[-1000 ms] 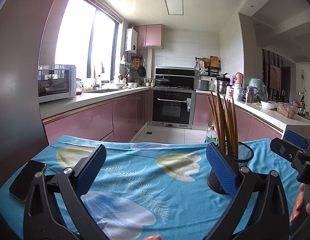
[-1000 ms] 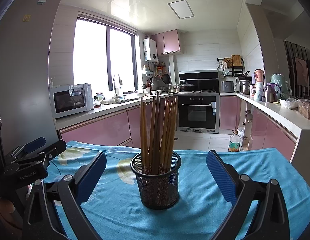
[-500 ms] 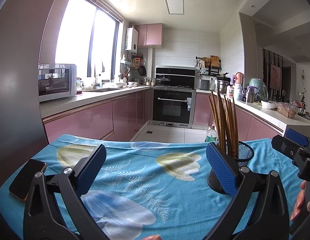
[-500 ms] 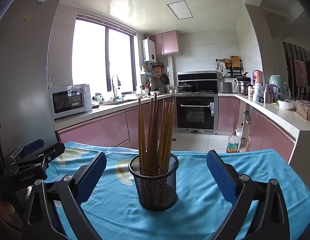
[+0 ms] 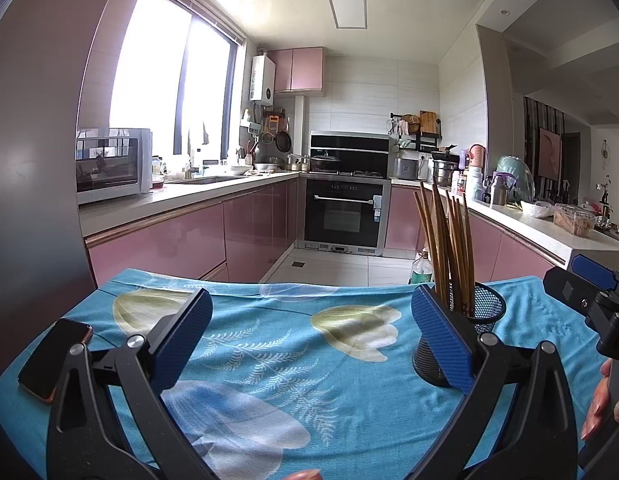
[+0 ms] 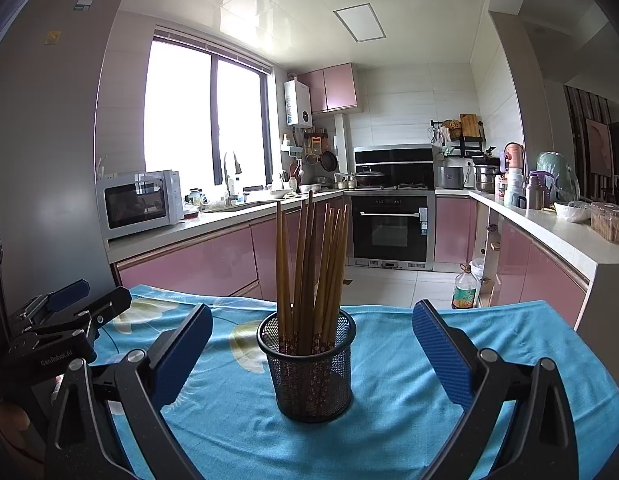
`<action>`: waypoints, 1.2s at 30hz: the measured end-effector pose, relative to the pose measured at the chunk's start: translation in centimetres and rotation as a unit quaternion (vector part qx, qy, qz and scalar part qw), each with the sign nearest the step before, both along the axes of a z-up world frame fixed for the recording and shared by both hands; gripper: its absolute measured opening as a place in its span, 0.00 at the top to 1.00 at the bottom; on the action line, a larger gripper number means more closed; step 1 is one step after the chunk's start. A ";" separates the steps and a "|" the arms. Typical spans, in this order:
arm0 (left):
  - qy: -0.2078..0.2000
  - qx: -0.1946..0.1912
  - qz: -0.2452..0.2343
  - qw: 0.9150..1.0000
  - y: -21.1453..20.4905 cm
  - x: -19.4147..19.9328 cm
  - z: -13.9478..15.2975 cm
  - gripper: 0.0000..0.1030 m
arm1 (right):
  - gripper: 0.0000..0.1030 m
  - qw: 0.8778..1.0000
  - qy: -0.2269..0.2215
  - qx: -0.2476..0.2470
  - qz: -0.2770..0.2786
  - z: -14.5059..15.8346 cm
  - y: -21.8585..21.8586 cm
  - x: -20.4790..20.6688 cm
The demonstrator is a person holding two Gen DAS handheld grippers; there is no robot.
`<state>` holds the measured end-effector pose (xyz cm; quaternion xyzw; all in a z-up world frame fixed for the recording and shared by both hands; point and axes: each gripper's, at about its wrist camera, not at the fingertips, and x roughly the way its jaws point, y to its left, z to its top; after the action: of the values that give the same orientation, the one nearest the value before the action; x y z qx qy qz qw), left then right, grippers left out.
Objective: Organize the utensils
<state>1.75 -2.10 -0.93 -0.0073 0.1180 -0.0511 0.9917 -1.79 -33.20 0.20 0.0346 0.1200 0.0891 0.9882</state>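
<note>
A black mesh holder (image 6: 309, 372) stands upright on the blue flowered tablecloth (image 6: 393, 364), with several brown wooden chopsticks (image 6: 309, 268) standing in it. My right gripper (image 6: 311, 354) is open, its blue pads wide on either side of the holder, which sits a little ahead of them. My left gripper (image 5: 311, 338) is open over bare cloth with nothing between its fingers. In the left wrist view the holder (image 5: 479, 316) and chopsticks (image 5: 445, 248) stand behind the right pad (image 5: 441, 338). The other gripper shows at each view's edge.
A phone (image 5: 55, 358) lies at the table's left edge. A person's hand (image 5: 601, 400) holds the right gripper's handle. Beyond the table's far edge are pink kitchen cabinets (image 5: 189, 240), an oven (image 5: 345, 216) and a bottle (image 6: 465, 286) on the floor.
The right wrist view has shifted slightly, so the holder sits a little nearer its middle. The left gripper has barely moved. Both grippers stay open.
</note>
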 end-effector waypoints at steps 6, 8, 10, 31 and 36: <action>-0.001 0.000 0.000 1.000 -0.1 0.0 0.0 0.05 | 0.06 1.000 -0.001 -0.001 0.000 0.1 0.0 0.0; 0.000 0.000 0.000 1.000 -0.1 0.0 0.0 0.05 | 0.06 1.000 -0.001 0.000 0.001 0.1 0.0 0.0; -0.001 0.001 0.000 1.000 -0.1 0.0 0.0 0.05 | 0.06 1.000 -0.001 -0.001 0.001 0.2 0.0 0.0; 0.001 0.000 0.000 1.000 0.0 -0.1 0.0 0.05 | 0.06 1.000 -0.001 0.000 0.001 0.3 0.0 0.0; 0.001 0.000 0.000 1.000 -0.1 -0.1 0.0 0.05 | 0.06 1.000 0.000 0.000 0.002 0.4 0.0 0.0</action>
<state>1.61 -2.17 -0.92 -0.0077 0.1195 -0.0509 0.9915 -1.77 -33.22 0.55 0.0346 0.1199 0.0913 0.9880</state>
